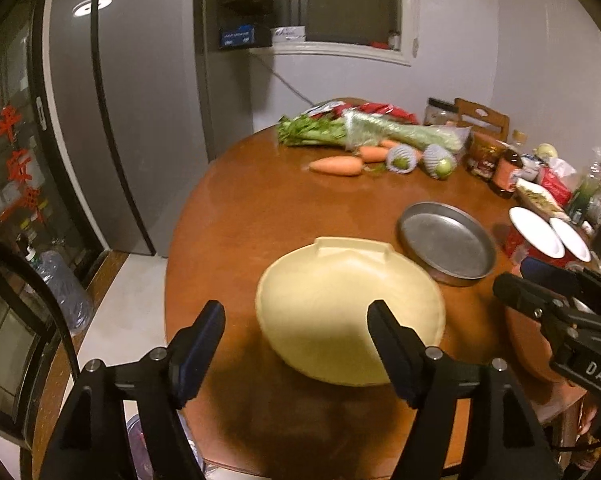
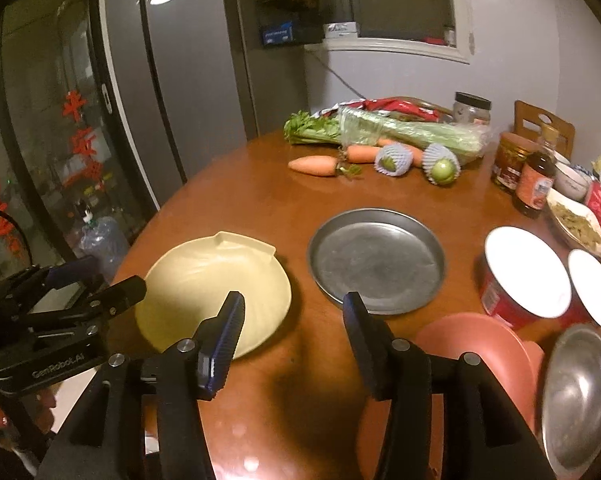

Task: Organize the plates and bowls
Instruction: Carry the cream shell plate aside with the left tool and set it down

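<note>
Two grippers, jaws apart, nothing held | left wrist: left gripper (image 1: 296, 332) above round wooden table (image 1: 236, 216); cream shell-shaped plate (image 1: 340, 304) just ahead, metal pan (image 1: 446, 248) beyond-right, fridge (image 1: 140, 120) far left | right wrist: right gripper (image 2: 294, 320); only here pink bowl (image 2: 480, 340), steel bowl (image 2: 580, 396) at right.

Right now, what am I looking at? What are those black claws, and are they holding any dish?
No robot here: a person holds a two-finger claw in each hand, each carrying a camera looking along its fingers. One picture comes from the left gripper, the other from the right gripper. Both stand open and empty. On the round wooden table lie a cream shell-shaped plate, a metal pan, a pink bowl, two red bowls, a steel bowl, plus carrots and celery.
</note>
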Demonstrator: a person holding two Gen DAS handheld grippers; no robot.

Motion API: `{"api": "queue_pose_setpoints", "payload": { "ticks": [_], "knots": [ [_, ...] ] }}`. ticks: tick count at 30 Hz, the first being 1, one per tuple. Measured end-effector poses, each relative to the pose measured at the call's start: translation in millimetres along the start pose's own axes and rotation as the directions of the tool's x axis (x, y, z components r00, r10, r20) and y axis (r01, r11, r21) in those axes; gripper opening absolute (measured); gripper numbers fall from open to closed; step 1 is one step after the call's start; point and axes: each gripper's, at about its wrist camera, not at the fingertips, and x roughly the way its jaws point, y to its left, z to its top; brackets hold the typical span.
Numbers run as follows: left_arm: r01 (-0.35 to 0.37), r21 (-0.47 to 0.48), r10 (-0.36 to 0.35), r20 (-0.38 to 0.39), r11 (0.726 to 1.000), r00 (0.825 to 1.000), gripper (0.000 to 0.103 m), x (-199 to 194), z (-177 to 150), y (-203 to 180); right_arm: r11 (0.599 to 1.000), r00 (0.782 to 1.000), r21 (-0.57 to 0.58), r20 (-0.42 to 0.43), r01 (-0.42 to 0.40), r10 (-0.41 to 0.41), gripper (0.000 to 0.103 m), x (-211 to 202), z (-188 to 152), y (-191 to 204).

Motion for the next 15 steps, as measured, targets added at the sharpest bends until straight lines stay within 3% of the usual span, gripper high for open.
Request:
{"api": "queue_pose_setpoints", "payload": {
  "ticks": [7,15],
  "knots": [
    [0.059,0.049,-0.060,0.014,0.997,0.998,0.073,-14.6,-0.8,-34.4,0.998,0.998,0.060,0.055,0.031,-0.035,0.054,-54.7,-19.3,-24.6],
    [0.127,0.111,-0.129,0.003,0.986,0.992,0.073,-20.3,-4.7,-79.6,0.988,0.992,0.112,0.059,0.106,-0.113,0.055,-97.0,-47.5,-53.4]
  ]
}}
